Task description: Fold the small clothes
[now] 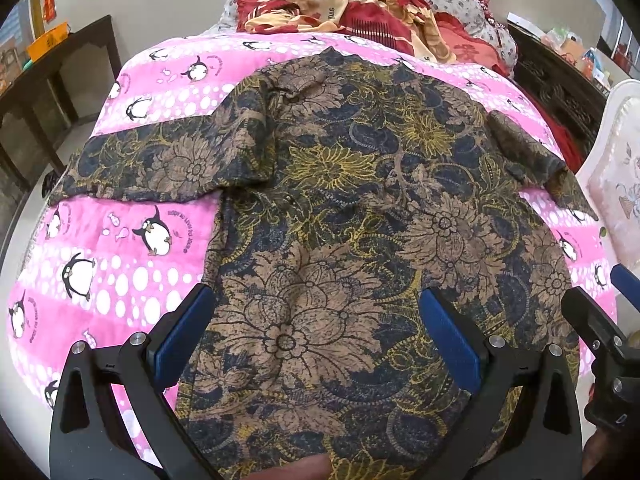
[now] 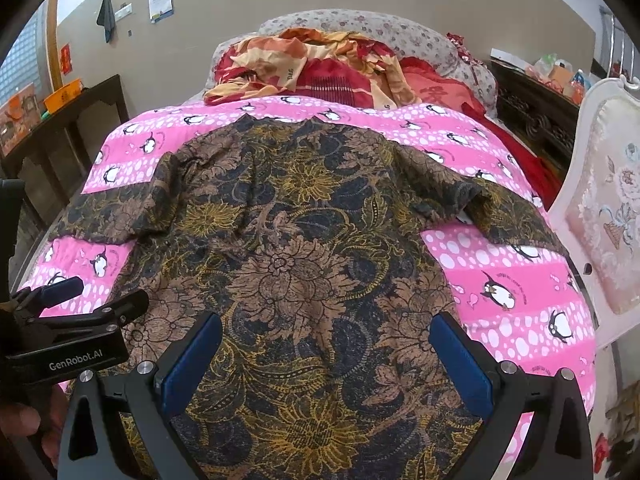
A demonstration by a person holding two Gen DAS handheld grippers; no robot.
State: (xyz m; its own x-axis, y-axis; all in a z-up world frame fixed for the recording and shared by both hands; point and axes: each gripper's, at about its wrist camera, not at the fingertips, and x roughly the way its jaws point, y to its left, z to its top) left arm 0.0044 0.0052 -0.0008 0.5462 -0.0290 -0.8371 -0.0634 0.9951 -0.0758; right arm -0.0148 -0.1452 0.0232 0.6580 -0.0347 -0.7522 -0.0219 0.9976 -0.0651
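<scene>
The shirt's near hem is running off the bottom edge; small print on the quilt is blurring

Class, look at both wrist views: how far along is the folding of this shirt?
Done: the shirt lies spread flat on the pink quilt, sleeves out to both sides. In hand: nothing; the left tongs and right tongs are open above its hem. Left: every fold, since no sleeve or side is turned in.
</scene>
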